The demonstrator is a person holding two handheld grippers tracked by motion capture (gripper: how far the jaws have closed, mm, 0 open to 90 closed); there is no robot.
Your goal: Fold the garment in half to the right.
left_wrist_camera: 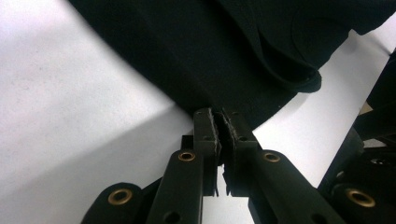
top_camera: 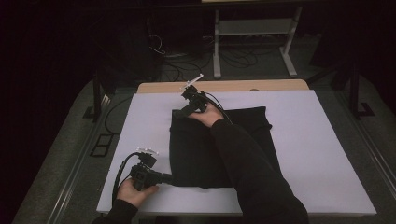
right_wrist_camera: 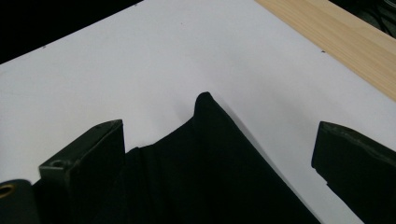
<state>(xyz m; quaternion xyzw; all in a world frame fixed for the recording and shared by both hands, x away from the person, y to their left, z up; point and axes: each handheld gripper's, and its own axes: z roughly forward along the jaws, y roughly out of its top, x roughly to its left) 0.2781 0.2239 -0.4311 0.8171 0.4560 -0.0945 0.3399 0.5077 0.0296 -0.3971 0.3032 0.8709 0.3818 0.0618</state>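
Folded black fabric garment lies flat near the middle of the white-covered table, roughly rectangular, long side running toward the far edge. A strip of bare light wood shows along the table's far edge.

Left gripper sits low at the garment's near left corner, held by the person's left hand. In the left gripper view its jaws are pressed together, with the cloth's edge right at the tips; they look clamped on that corner, though the pinched bit itself is hard to make out.

Right gripper is at the garment's far left corner, right hand and dark sleeve reaching across the cloth. In the right gripper view the jaws stand wide apart, one on each side of a raised peak of black fabric. The left jaw is at the cloth; the right jaw is clear of it over the white surface. Not gripping.

Floor beyond the table is dark, with cables and a grey metal frame stand.
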